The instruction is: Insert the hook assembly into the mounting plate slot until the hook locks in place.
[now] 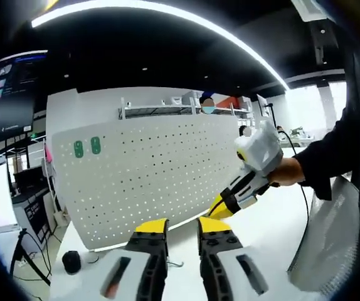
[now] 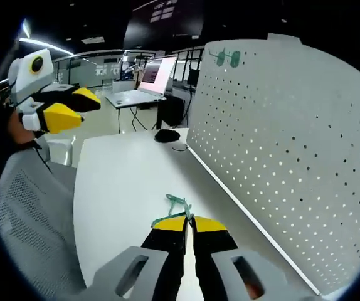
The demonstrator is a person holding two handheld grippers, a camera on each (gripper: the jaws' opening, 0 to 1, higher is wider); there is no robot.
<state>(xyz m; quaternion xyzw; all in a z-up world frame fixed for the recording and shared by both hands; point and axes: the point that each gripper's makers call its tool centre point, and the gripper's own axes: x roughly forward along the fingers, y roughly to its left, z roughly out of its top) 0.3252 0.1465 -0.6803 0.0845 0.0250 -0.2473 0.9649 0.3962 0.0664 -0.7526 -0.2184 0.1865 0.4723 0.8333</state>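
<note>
Hook assembly (image 2: 179,207), thin greenish wire, pinched at the tips of the right gripper (image 2: 189,219), jaws closed on it just above the white table (image 2: 117,188). Long axis roughly in line with the jaws, pointing ahead along the table. Pegboard mounting plate (image 2: 293,150) upright along the table's far edge, to the right of the hook in the right gripper view (holes in regular rows, two green hooks (image 2: 226,59) already near its top corner). Left gripper (image 1: 183,224) parted and empty, facing the plate (image 1: 155,169). Right gripper judged nearer; coming move calls for swinging the hook rightward toward a slot.
</note>
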